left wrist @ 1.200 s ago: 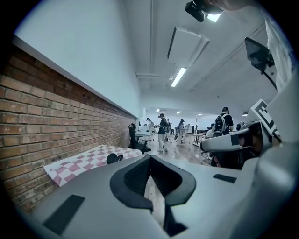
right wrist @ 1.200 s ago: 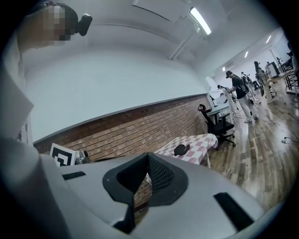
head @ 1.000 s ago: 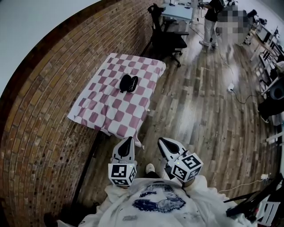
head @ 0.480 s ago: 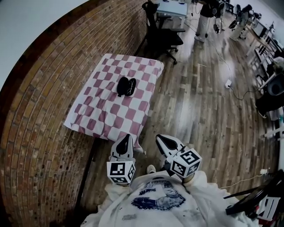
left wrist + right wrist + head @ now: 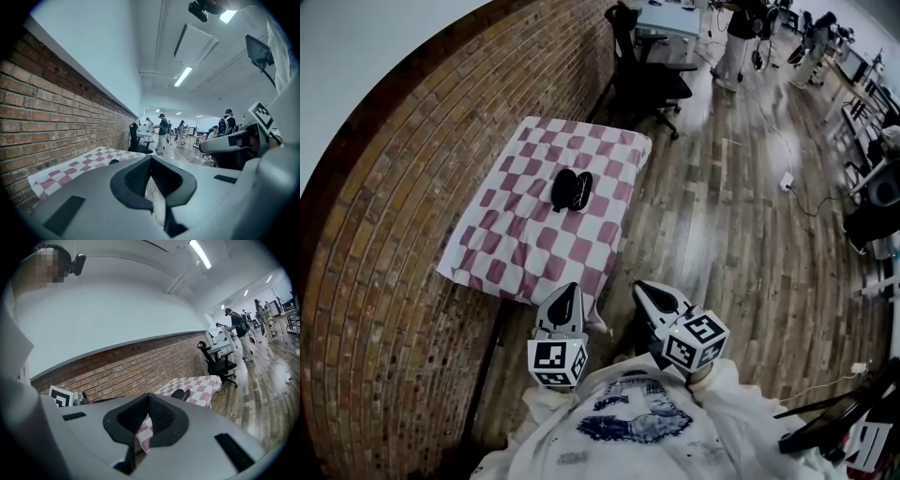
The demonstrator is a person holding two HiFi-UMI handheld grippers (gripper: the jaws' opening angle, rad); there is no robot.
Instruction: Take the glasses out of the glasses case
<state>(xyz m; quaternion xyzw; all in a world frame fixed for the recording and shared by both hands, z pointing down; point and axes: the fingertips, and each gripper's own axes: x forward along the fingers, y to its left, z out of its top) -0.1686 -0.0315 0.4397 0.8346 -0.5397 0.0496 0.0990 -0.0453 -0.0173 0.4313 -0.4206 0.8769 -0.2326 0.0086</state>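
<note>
One case (image 5: 572, 189) lies on the cloth (image 5: 511, 258), above centre in my head view, too small to show any glasses. Low centre, my left gripper (image 5: 566, 294) and right gripper (image 5: 646, 290) are both clenched, empty.

Seen from the head, a brick wall (image 5: 384, 234) runs from seven to twelve o'clock. A plank floor (image 5: 741, 244) spreads toward three. A table (image 5: 516, 253) in checked cloth stands at eleven, with a black office chair (image 5: 652, 80) at twelve. Strip lights (image 5: 183, 76) glow on the ceiling.
</note>
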